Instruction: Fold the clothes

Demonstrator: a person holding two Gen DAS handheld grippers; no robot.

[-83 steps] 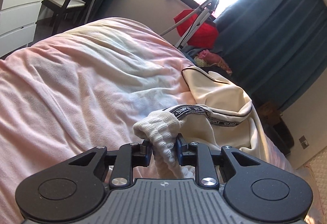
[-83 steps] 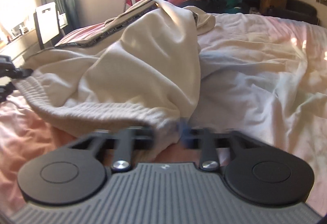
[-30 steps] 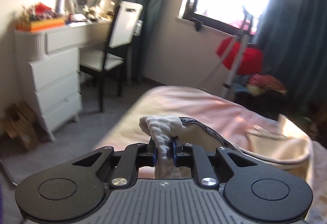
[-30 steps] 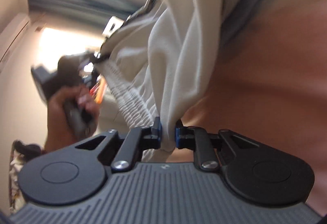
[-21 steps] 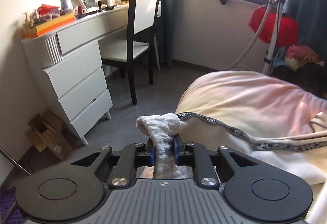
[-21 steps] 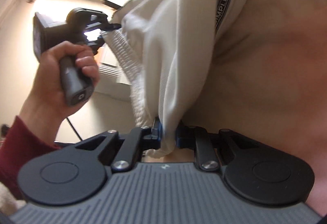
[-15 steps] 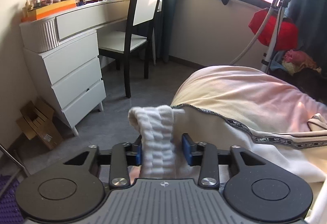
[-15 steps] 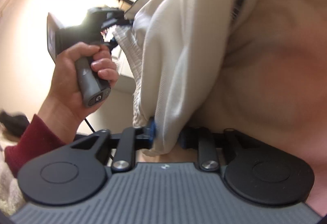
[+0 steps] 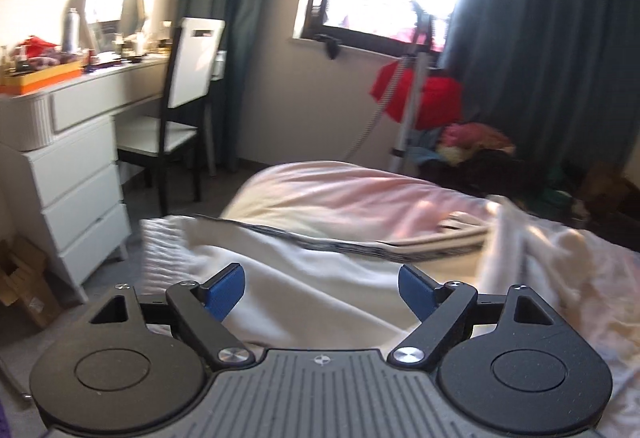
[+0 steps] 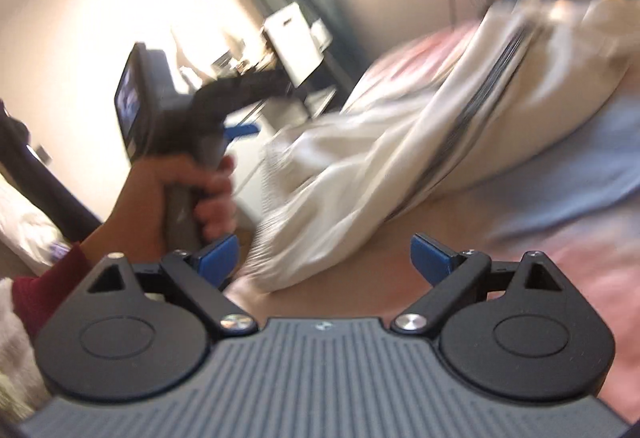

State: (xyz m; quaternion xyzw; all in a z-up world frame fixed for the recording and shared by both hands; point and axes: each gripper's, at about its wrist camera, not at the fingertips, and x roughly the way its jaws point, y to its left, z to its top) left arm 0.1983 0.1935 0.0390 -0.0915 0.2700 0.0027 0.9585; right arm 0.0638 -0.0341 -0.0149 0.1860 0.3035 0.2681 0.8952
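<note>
Cream trousers point(image 9: 304, 274) with a ribbed waistband and a dark lettered side stripe lie spread on the pink bed point(image 9: 340, 194). My left gripper point(image 9: 322, 288) is open and empty, just in front of the waistband end. In the right wrist view the same trousers point(image 10: 384, 166) lie stretched away toward the upper right, blurred. My right gripper point(image 10: 324, 256) is open and empty, close to the waistband's near edge. The left gripper, held in a hand, also shows in the right wrist view point(image 10: 240, 126).
A white dresser point(image 9: 68, 158) and a black-and-white chair point(image 9: 180, 110) stand left of the bed. A red bag on a stand point(image 9: 420, 98), a pile of clothes point(image 9: 476, 142) and dark curtains point(image 9: 552, 38) are beyond the bed's far end.
Both grippers opened and let go of the waistband. The trousers dropped onto the bed and lie spread out. Both grippers have pulled back a little.
</note>
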